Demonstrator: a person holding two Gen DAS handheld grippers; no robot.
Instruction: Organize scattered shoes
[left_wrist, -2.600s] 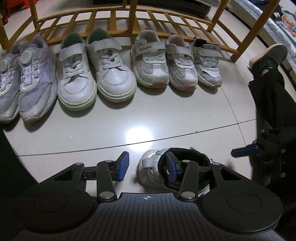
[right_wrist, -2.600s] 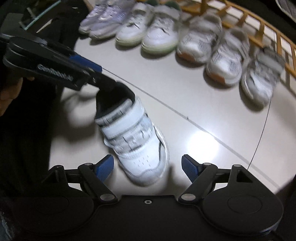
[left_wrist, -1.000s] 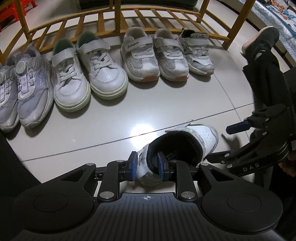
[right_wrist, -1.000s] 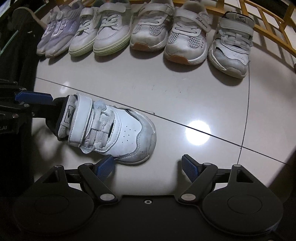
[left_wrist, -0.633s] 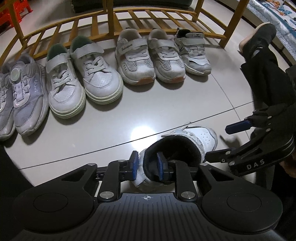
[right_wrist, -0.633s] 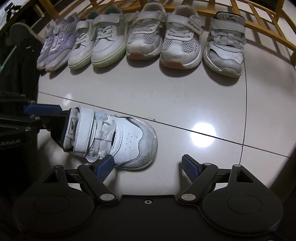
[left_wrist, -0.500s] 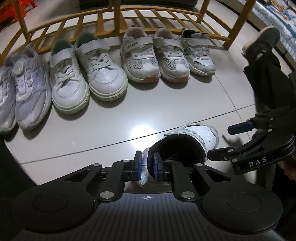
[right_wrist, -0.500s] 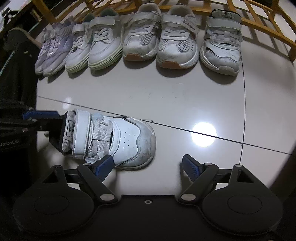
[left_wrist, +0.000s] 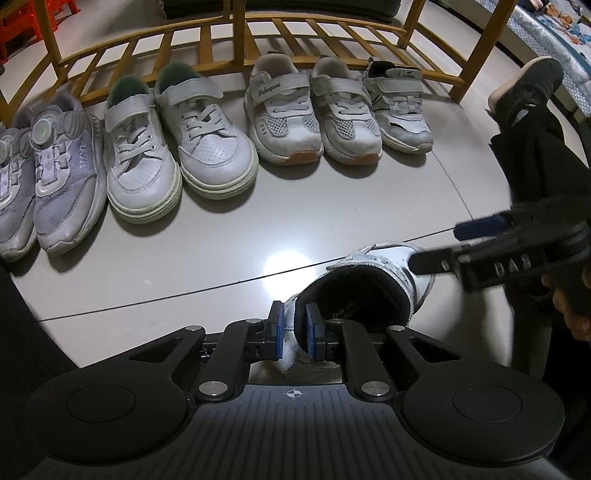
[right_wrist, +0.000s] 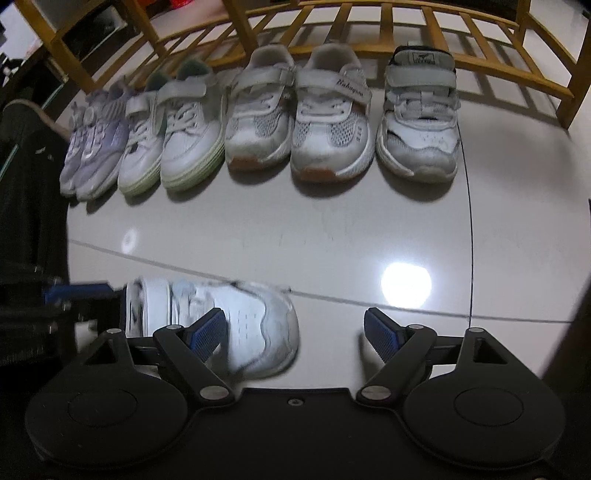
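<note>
A loose white strap shoe (left_wrist: 373, 280) lies on the pale tiles, toe pointing right and away. My left gripper (left_wrist: 294, 330) is shut on its heel collar, one blue pad inside the dark opening and one outside. The same shoe (right_wrist: 243, 325) shows blurred at the lower left of the right wrist view. My right gripper (right_wrist: 293, 334) stands open just right of the toe, its left fingertip over the shoe's side and nothing pressed between the pads. Several shoes stand in a row (left_wrist: 280, 110) against the wooden rack, ending with a single grey-white shoe (right_wrist: 419, 122).
The yellow wooden rack (left_wrist: 332, 40) runs along the back. A person's dark trouser leg and shoe (left_wrist: 528, 99) lie at the right. A free patch of tile (right_wrist: 517, 155) sits right of the single shoe, next to the rack's leg (right_wrist: 576, 77).
The left jaws closed fully on the heel collar. The right gripper rolled and shifted, so the loose shoe now sits lower and partly behind its left finger.
</note>
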